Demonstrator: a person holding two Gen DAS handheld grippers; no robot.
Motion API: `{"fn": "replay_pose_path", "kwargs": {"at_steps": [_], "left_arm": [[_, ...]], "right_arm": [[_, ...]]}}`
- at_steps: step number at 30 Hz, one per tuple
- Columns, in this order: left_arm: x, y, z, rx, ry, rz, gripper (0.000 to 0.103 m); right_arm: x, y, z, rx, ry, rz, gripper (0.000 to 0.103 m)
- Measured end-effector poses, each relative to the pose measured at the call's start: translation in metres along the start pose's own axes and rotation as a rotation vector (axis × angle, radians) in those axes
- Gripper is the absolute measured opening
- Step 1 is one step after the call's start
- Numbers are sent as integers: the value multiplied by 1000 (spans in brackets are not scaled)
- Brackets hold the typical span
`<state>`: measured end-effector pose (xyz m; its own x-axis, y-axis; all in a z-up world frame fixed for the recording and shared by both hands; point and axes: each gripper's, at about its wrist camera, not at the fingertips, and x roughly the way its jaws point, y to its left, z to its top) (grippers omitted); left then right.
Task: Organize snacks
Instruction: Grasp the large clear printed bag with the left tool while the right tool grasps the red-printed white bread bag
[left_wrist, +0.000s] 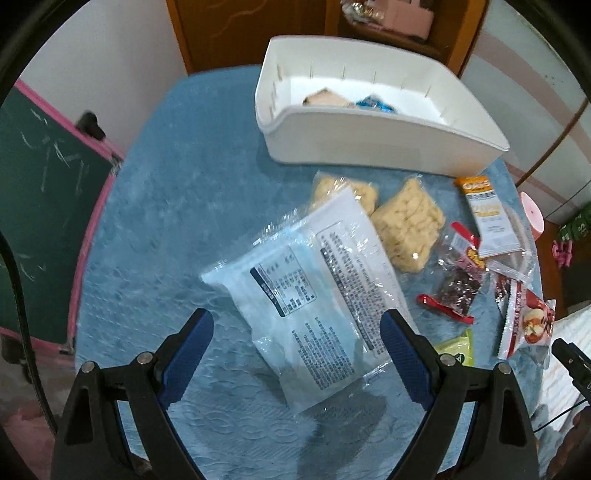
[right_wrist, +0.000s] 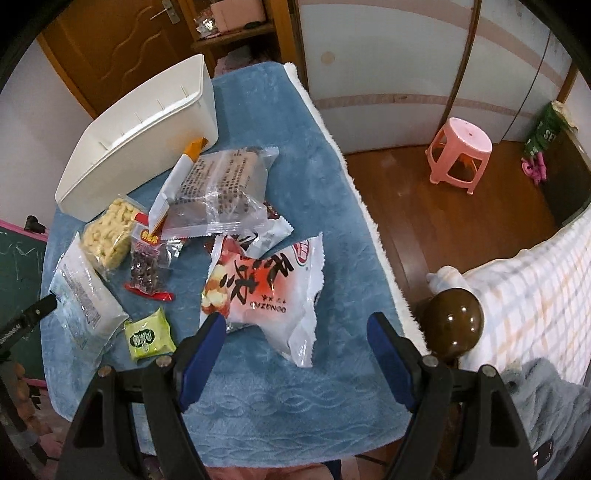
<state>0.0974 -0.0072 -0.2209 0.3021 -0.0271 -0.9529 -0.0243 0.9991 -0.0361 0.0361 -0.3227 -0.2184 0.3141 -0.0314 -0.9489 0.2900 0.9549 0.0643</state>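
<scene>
A white bin (left_wrist: 369, 144) stands at the far side of the blue-towelled table, with a couple of packets inside. Snacks lie in front of it. A large clear-and-white packet (left_wrist: 310, 295) with printed text lies under my left gripper (left_wrist: 297, 326), whose blue fingers are open and straddle its near end above it. In the right wrist view, a red-and-white snack bag (right_wrist: 266, 291) lies just beyond my right gripper (right_wrist: 297, 330), which is open with nothing between its fingers. Two yellow noodle-like packs (left_wrist: 406, 225), a dark red packet (right_wrist: 147, 269), an oat bar (left_wrist: 487, 218) and a green sachet (right_wrist: 147, 332) lie around.
The white bin (right_wrist: 140, 147) sits at the table's back left in the right wrist view. The table's right edge drops to a wooden floor with a pink stool (right_wrist: 460, 153). A brown bedpost knob (right_wrist: 452, 325) and checked bedding stand close on the right. A green chalkboard (left_wrist: 40, 206) leans on the left.
</scene>
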Motion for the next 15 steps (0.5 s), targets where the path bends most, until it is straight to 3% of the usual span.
{"fn": "replay_pose_path", "kwargs": {"at_steps": [7,15], "left_arm": [[34,13,-2,-69,80,-47,91],[58,25,-3,-116,118,-116,91]], "right_arm": [[22,2,8,-2,47,-1,80],[48,13,16,17,115,87,83]]}}
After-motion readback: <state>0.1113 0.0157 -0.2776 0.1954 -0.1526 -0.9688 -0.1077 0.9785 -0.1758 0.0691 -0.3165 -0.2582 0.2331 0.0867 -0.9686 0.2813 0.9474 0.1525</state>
